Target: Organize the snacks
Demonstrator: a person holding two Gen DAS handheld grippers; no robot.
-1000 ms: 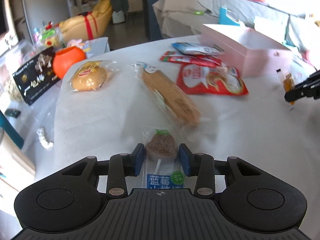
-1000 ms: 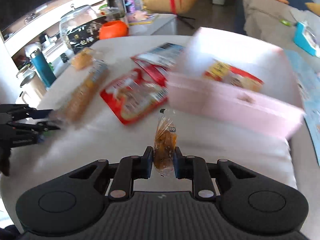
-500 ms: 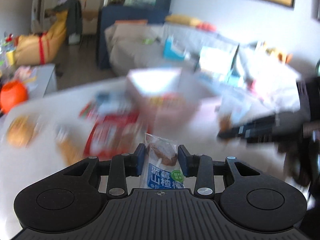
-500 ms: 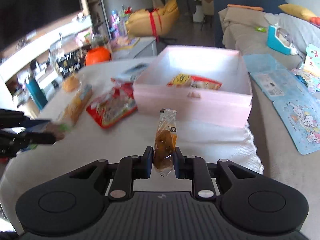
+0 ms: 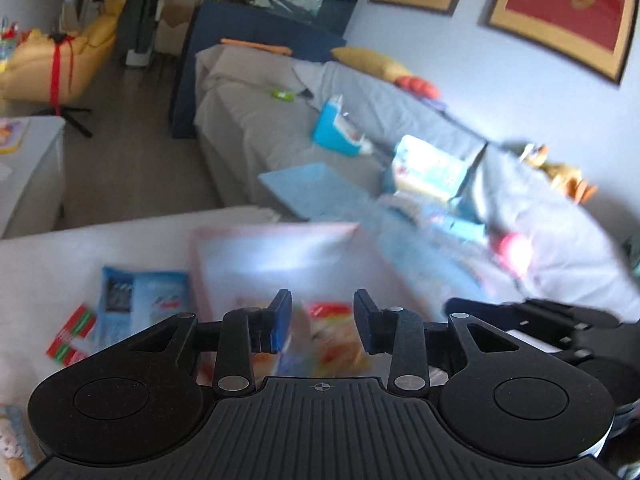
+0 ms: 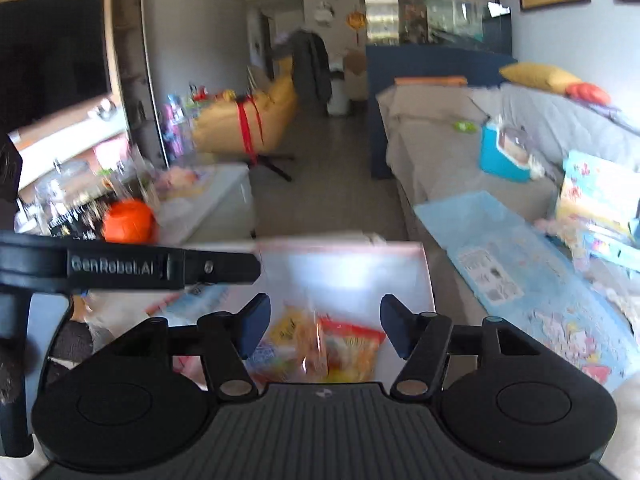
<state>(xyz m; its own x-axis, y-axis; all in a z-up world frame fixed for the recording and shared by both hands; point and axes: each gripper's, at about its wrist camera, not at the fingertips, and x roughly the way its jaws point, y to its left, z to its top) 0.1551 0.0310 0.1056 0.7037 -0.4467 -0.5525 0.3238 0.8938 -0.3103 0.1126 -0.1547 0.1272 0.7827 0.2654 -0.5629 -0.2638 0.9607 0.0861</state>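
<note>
Both grippers hover over the pink box (image 5: 280, 227) (image 6: 340, 245), which holds a yellow packet (image 6: 292, 332) and a red packet (image 6: 352, 344) (image 5: 332, 336). My right gripper (image 6: 324, 328) has its jaws opening wide. Nothing touches its pads; a pale blurred streak, perhaps the small orange snack packet, lies below them. My left gripper (image 5: 322, 320) has its jaws closing with a gap left. I see only blurred box contents between them, and the blueberry packet is not distinct there. Each gripper's black body shows in the other's view.
On the white tablecloth (image 5: 80, 256) left of the box lie a blue packet (image 5: 140, 300) and a red-green packet (image 5: 72, 340). An orange ball (image 6: 128, 220) sits on the side unit at left. A grey sofa (image 5: 280, 128) with toys runs behind.
Both grippers swung up and across to above the pink box. The right jaws opened and the orange snack packet left them. The blueberry packet no longer shows between the left jaws.
</note>
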